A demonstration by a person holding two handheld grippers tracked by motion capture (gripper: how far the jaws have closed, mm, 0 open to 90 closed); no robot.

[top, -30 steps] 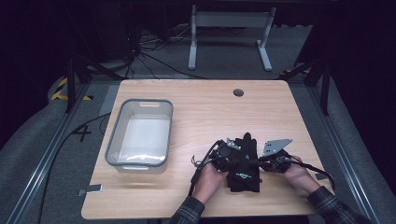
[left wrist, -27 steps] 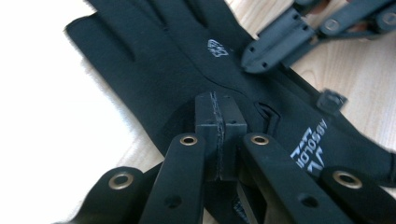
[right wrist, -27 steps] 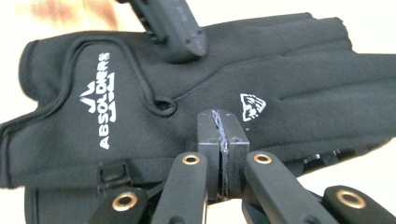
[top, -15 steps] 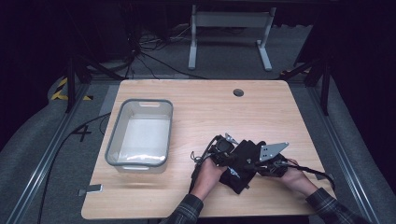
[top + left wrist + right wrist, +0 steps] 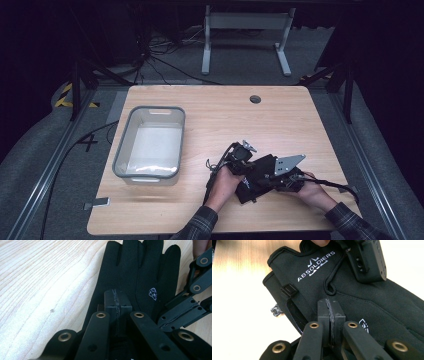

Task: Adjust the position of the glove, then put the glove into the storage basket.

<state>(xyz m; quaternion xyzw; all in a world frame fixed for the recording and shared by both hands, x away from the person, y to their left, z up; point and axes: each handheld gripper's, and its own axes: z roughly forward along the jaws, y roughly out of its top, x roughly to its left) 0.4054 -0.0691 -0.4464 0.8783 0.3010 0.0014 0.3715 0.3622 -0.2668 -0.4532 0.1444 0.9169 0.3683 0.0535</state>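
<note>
Black glove [image 5: 256, 176] lies flat just right of the grey bin [image 5: 150, 142], fingers pointing away from the left gripper [image 5: 117, 306] and cuff toward it, both that and the right gripper [image 5: 331, 312] pressed together over the fabric, whether pinching it I cannot tell.

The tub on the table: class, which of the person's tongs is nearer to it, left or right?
Left. The left tongs sit beside the glove, on the side toward the tub; the right tongs lie farther off, across the glove.
</note>
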